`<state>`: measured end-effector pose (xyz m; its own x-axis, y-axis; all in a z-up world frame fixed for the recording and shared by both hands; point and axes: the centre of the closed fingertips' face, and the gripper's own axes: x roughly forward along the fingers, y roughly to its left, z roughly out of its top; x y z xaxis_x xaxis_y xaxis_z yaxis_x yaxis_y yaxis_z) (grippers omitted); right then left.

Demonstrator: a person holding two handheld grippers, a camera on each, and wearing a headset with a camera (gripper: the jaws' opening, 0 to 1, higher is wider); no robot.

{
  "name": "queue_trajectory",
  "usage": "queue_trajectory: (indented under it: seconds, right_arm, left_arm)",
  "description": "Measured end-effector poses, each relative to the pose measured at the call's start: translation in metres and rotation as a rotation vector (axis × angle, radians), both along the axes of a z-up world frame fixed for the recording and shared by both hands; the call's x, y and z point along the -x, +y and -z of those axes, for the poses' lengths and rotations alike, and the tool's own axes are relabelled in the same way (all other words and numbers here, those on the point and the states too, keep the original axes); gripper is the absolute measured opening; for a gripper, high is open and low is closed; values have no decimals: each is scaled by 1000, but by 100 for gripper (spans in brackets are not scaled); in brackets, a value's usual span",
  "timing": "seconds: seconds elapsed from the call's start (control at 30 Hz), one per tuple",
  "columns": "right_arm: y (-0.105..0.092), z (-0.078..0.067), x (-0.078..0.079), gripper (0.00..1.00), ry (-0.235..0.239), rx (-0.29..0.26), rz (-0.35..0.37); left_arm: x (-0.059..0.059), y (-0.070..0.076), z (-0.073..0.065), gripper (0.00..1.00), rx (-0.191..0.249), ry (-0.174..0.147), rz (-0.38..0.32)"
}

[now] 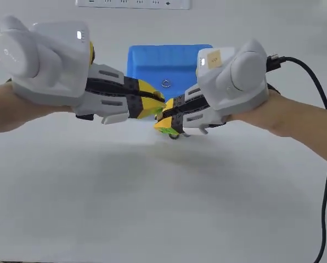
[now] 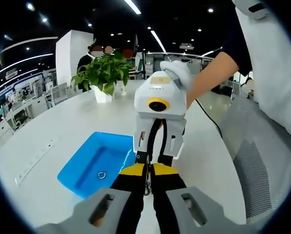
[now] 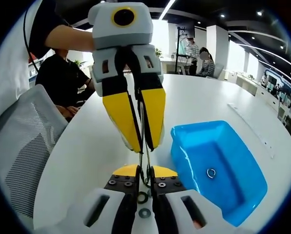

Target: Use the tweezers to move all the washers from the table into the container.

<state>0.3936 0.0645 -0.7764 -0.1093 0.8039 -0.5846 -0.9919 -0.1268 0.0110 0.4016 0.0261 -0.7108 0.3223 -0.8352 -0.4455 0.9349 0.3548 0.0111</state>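
1. Grippers. Your left hand-held gripper (image 1: 155,104) and right hand-held gripper (image 1: 166,123) meet tip to tip over the white bench (image 1: 152,197), just in front of the container (image 1: 144,63).

2. Tweezers. In the right gripper view the tweezers (image 3: 144,163) run from between the left hand-held gripper's yellow jaws down into the gap of your right one. The left gripper view shows them between that gripper's own yellow tips.

3. Jaw state. The left jaws are drawn narrow and clamp the tweezers. The right jaws are also nearly together, with the tweezers between them, and they appear to press on the metal.

4. Washers on the bench. Two loose washers (image 3: 142,197) lie on the bench under your right hand-held gripper, one just behind the other. They show through the slot between its jaws and are outside the container.

5. Container. The blue container sits open on the bench, beside the point where the grippers meet. One washer in the container (image 1: 165,84) lies flat on its floor, near the middle.
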Motion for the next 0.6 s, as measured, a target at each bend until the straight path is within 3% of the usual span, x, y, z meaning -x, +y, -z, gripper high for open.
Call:
queue_trajectory:
  seconds: [0.17,0.23,0.43,0.6]
  right_arm:
    - [0,0,0,9,0,-3,7]
    - [1,-1,1,9,-4,-4,11]
    - [2,-3,0,9,2,-16,26]
    - [3,-9,-1,9,-2,-22,32]
  left_arm:
    - [5,1,-1,15,19,30,19]
    - [6,4,1,16,-1,19,21]
    - [5,9,2,16,-6,23,5]
    - [5,11,-7,15,17,18,-17]
